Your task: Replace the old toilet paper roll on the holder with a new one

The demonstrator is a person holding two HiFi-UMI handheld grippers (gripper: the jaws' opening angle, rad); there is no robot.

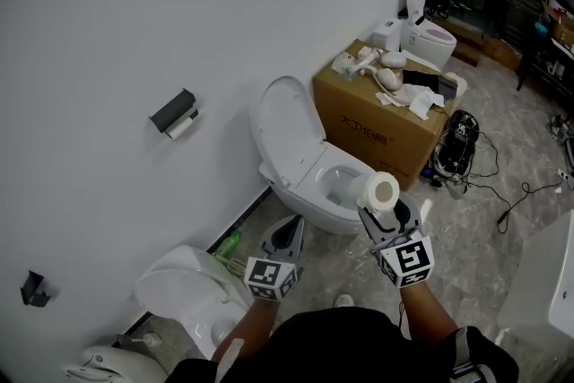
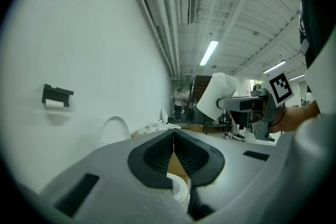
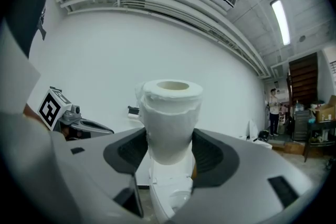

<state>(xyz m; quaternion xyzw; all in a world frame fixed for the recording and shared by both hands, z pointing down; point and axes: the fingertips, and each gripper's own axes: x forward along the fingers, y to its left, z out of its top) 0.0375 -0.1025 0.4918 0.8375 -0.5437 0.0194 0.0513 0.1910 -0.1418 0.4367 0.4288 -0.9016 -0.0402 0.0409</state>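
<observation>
The new toilet paper roll (image 3: 168, 118) is soft white tissue wound on a pale cardboard core, with a ragged torn edge near its top; it stands upright between the ribbed black pads of the right hand-held gripper (image 3: 168, 150), whose jaws stand wide and press on its sides; in the head view it shows in the air in front of the bowl of an open toilet (image 1: 309, 179), well apart from the wall holder. The left hand-held gripper (image 2: 173, 147) has its jaws pressed together with nothing between them; its shell is smooth grey plastic, its pads dark and grooved.

The wall (image 1: 117, 13) is plain matte white; on it sits the holder (image 1: 172, 110), a small dark flat-topped bracket, with the old toilet paper roll (image 1: 185, 126), a pale cylinder, just beneath its cover. The toilet is glossy white ceramic, its oval lid raised against the wall; beside it stands a brown cardboard box (image 1: 368, 134) with white fittings heaped on top; another white toilet (image 1: 184, 300) sits at the lower left. The floor (image 1: 466, 256) is grey marbled stone with black cables (image 1: 475, 178) trailing across it; the ceiling (image 2: 210, 18) is ribbed white with strip lights.
</observation>
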